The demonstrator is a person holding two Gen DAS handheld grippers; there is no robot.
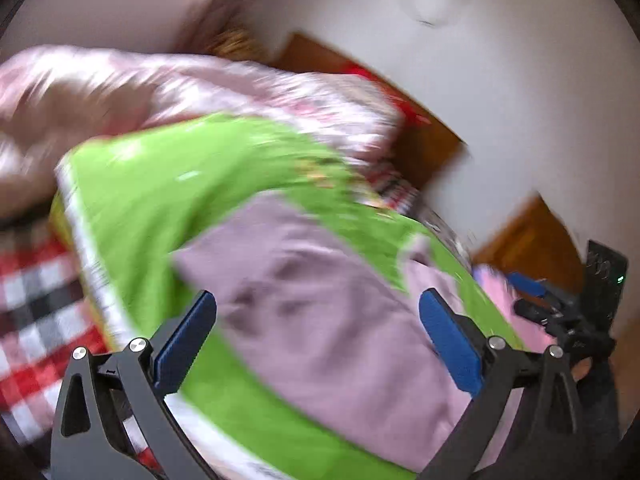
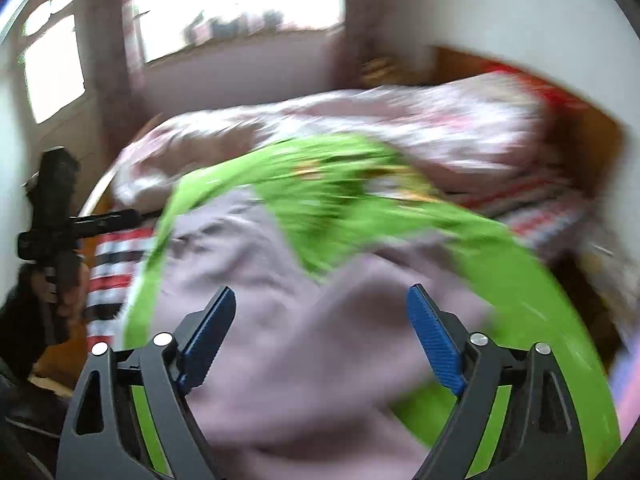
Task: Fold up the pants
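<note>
Checked cloth [image 1: 36,320]: red, white and black squares, flat weave, at the far left edge of the left wrist view, beside the green sheet.
Green sheet [image 1: 160,200]: bright lime, smooth, with a white border; it lies over the bed and carries the pants.
Left gripper [image 1: 316,344]: black frame, blue ribbed pads; jaws released and wide apart, nothing between them.
Pants [image 1: 320,300]: pale mauve, soft matte fabric, creased and bunched into shallow folds; spread on the green sheet, just ahead of and below both pairs of jaws, untouched by either.
Right gripper [image 2: 320,340]: same black frame and blue pads; jaws released, spread wide above the pants [image 2: 280,320], gripping nothing. It also shows at the right edge of the left wrist view.
Quilt [image 2: 360,128]: pink, glossy, puffy and rumpled, heaped behind the green sheet [image 2: 500,260].
Headboard [image 1: 420,148]: brown wood, against a white wall.
Sharpness: both views are motion-blurred, so fine seams cannot be told.
</note>
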